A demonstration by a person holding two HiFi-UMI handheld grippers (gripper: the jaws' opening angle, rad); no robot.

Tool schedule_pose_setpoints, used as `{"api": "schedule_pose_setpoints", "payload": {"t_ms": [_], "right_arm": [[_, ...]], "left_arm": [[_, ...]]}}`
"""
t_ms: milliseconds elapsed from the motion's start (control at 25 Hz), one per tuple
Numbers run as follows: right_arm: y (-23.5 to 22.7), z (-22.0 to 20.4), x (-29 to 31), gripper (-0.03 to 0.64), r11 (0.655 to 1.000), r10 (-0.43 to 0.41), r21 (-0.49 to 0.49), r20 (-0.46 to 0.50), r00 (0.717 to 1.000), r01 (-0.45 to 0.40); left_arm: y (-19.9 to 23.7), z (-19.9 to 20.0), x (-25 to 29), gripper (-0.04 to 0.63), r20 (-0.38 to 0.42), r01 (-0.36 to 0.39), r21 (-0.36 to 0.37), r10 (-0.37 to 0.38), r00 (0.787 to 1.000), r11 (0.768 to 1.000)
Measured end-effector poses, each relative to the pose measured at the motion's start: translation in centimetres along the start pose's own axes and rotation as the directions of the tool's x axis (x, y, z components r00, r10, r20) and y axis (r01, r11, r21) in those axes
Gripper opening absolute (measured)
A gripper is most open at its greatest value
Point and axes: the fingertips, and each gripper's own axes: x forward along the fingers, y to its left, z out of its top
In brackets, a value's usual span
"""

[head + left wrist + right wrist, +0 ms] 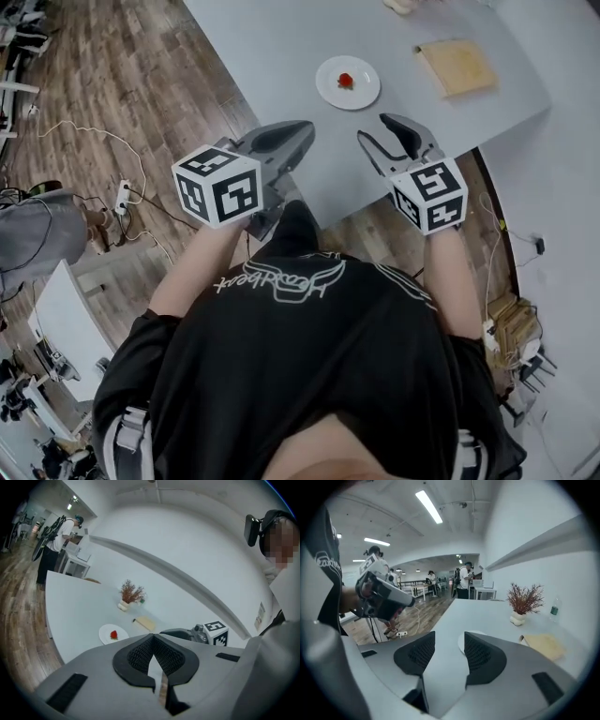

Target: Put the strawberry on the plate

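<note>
The strawberry is sitting on the white plate, about mid-plate, on the grey table, well apart from both grippers. The left gripper is hovering close to the person's body at the table's near edge, jaws closed together with nothing between them. The right gripper is hovering just to its right, jaws standing wide apart and empty. The task is looking done. Risks from here, as I'm judging it: a gripper dropping low could be clipping the table edge and jolting the plate, so the berry is rolling off. Any reach toward the plate could be nudging it out. A tan board is lying right of the plate, not touching it.
</note>
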Motion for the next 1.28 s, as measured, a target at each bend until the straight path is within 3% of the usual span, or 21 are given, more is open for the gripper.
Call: {"api": "schedule_pose_setpoints", "payload": {"t_ms": [160,440,600,920,1280], "right_arm": [[4.1,0.9,-7.2,0.188,0.996,0.079,0.03,0.092,0.993,-0.082],[9.6,0.3,-18.3,0.051,0.987,0.132,0.06,0.207,0.969,-0.147],[12.4,-0.2,-22.3,0.022,0.981,0.166,0.055,0.25,0.954,-0.185],[14.0,-1.1,-26.0,0.011,0.979,0.162,0.069,0.302,0.94,-0.191],[14.1,-2.1,-27.7,0.008,0.976,0.138,0.114,0.33,0.934,-0.184]], "left_arm": [[-6.1,-1.9,-1.8,0.006,0.035,0.019,0.047,-0.021,0.999,0.999],[-15.6,-5.4,-5.6,0.006,0.092,0.03,0.099,-0.039,0.995,0.995],[-20.3,-7.4,-6.9,0.006,0.095,0.074,0.108,-0.085,0.992,0.991],[-24.9,-9.8,-7.4,0.006,0.09,0.066,0.164,-0.082,0.993,0.984],[-26.7,-11.1,-7.4,0.006,0.088,0.045,0.171,-0.061,0.994,0.984]]}}
